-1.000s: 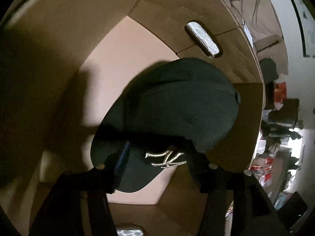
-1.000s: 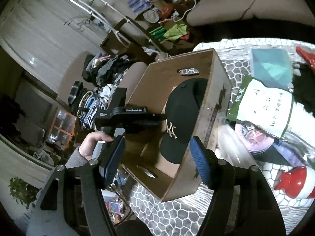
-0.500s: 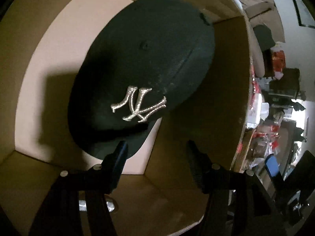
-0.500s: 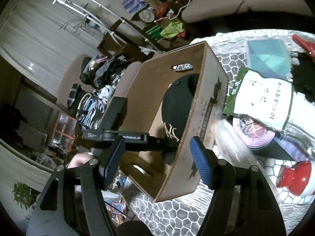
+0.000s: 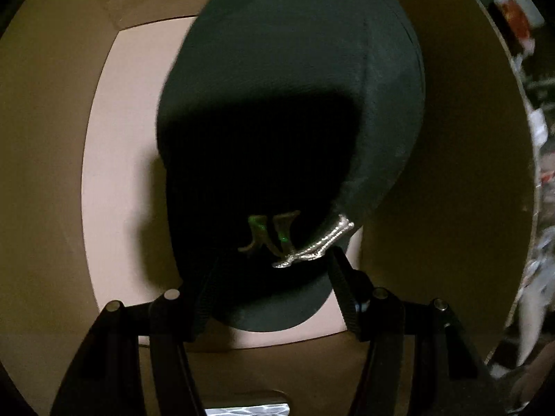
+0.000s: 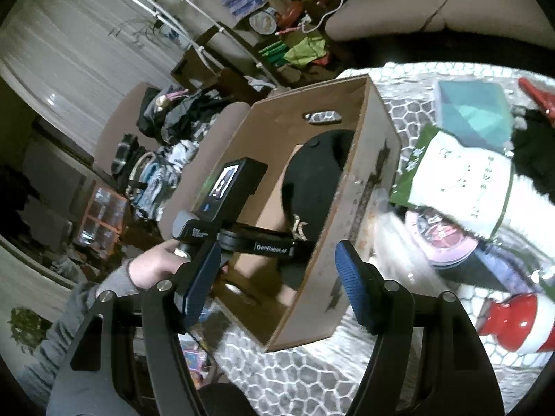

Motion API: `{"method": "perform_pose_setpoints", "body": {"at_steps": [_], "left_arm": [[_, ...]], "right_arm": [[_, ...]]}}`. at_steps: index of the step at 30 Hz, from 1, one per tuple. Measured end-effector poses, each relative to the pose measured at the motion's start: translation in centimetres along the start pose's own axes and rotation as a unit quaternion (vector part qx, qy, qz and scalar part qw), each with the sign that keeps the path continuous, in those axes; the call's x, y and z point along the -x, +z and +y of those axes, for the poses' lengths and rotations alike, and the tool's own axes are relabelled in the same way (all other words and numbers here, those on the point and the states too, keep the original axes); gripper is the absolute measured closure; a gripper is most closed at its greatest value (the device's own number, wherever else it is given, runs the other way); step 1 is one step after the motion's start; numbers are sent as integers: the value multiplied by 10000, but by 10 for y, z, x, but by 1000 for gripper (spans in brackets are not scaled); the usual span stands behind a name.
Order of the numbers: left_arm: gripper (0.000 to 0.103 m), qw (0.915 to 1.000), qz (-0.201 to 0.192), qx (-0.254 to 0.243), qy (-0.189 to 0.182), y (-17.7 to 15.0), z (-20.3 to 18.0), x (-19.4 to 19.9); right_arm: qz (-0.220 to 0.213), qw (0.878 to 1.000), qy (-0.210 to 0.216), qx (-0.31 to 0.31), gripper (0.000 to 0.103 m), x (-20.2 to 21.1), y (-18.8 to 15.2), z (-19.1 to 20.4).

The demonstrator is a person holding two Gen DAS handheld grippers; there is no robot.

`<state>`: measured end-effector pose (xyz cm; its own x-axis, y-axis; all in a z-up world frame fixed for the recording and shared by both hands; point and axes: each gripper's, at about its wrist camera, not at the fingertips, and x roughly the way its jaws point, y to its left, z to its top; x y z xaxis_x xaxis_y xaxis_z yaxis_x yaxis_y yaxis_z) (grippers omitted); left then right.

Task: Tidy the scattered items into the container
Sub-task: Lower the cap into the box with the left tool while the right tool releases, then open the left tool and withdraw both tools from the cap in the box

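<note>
A black baseball cap (image 5: 288,131) with a silver NY logo lies inside the brown cardboard box (image 5: 447,159), leaning against its right wall. It also shows in the right wrist view (image 6: 312,180) inside the box (image 6: 360,242). My left gripper (image 5: 274,291) is open, its fingers on either side of the cap's brim, and reaches into the box in the right wrist view (image 6: 295,248). My right gripper (image 6: 274,277) is open and empty, above the box's near corner.
On the patterned tablecloth (image 6: 312,374) right of the box lie a green-and-white bag (image 6: 461,180), a teal packet (image 6: 475,111), a pink round tin (image 6: 444,239) and a red-and-white object (image 6: 510,315). Cluttered furniture stands behind.
The left gripper let go of the cap, which dropped into the box, then moved back close over the brim. The right gripper stayed open and drifted slightly.
</note>
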<state>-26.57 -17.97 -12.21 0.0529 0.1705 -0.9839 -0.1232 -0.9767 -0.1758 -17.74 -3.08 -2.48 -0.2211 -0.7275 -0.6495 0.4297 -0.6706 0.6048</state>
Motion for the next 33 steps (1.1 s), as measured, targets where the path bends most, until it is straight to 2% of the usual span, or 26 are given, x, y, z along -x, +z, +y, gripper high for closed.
{"method": "perform_pose_setpoints", "body": {"at_steps": [5,10,16,20,26,33], "left_arm": [[42,9989,128,-262,365,9,-18,-5],[42,9992,-124,-126,357,25,-20,-5],[42,9992,-188,-29,362,33,-26,-8],[42,9991,-222,17,358,40,-30,-10],[42,9993,-238,178,205,47,-30,-14],[42,9990,-259,343,123,54,-35,-18]], "right_arm": [[-4,9997,-206,88,36,-3,7,-2],[5,9974,-488,523,36,-15,20,20],[63,9883,-909,1219,37,-41,42,64],[-62,9794,-1244,1590,37,-53,46,90],[-44,9770,-1288,1701,37,-60,45,106],[7,9754,-1394,1705,37,-66,41,108]]}}
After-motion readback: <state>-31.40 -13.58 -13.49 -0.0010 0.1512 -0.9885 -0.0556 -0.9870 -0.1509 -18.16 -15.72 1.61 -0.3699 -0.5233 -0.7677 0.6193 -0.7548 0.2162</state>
